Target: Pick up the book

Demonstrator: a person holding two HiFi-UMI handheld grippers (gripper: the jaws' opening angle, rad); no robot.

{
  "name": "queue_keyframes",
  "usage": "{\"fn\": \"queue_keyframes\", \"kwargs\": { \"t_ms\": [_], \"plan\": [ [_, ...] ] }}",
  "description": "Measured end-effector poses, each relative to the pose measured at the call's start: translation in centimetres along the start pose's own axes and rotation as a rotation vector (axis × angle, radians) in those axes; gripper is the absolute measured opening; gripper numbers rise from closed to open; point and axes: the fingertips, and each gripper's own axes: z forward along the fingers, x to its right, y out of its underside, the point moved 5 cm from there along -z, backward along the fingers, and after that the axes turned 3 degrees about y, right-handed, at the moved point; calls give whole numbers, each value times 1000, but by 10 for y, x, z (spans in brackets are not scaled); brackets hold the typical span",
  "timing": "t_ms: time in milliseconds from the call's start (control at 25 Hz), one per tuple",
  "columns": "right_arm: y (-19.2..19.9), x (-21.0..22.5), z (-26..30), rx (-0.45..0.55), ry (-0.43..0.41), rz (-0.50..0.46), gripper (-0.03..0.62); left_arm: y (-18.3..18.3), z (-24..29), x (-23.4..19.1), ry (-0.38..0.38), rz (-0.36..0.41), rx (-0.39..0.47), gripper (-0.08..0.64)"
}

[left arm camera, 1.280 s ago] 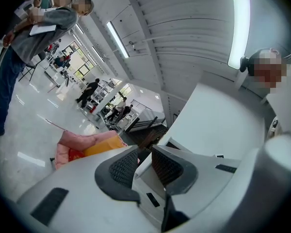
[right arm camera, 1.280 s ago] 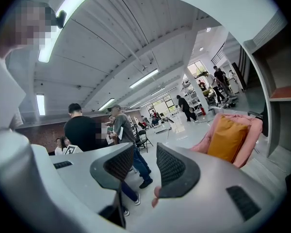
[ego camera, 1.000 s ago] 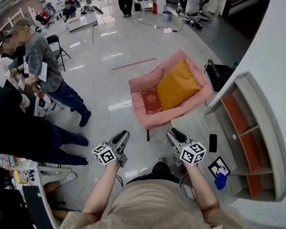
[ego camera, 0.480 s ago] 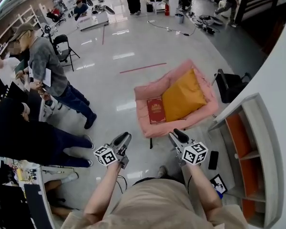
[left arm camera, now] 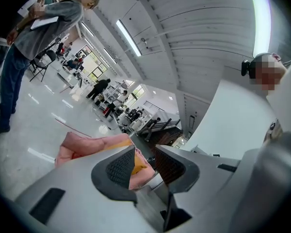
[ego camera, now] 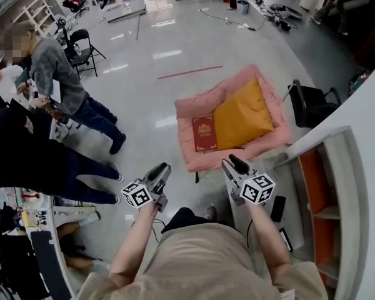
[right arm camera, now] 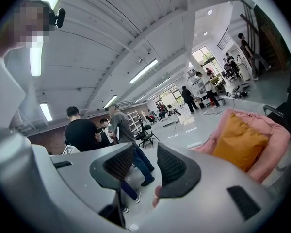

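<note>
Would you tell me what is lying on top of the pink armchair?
A red book lies flat on the pink armchair, beside an orange cushion. Whatever is under the cushion is covered.

One book [ego camera: 204,133], one cushion [ego camera: 240,114], one armchair [ego camera: 197,107], two grippers: left gripper [ego camera: 162,169], right gripper [ego camera: 232,163]

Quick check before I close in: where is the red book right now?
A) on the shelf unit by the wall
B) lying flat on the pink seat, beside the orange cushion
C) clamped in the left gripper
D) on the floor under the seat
B: the head view shows the red book lying flat on the pink seat, beside the orange cushion.
</note>
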Motion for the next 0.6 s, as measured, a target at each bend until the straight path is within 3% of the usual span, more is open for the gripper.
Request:
{"fn": "queue_keyframes", "kwargs": {
  "t_ms": [360,600],
  "plan": [
    [2,27,33,-37,32,42,144,-17,34,-38,-6,-26,-34,116],
    [-13,50,82,-37,94,72,146,-45,79,-93,13,-66,-90,117]
  ]
}}
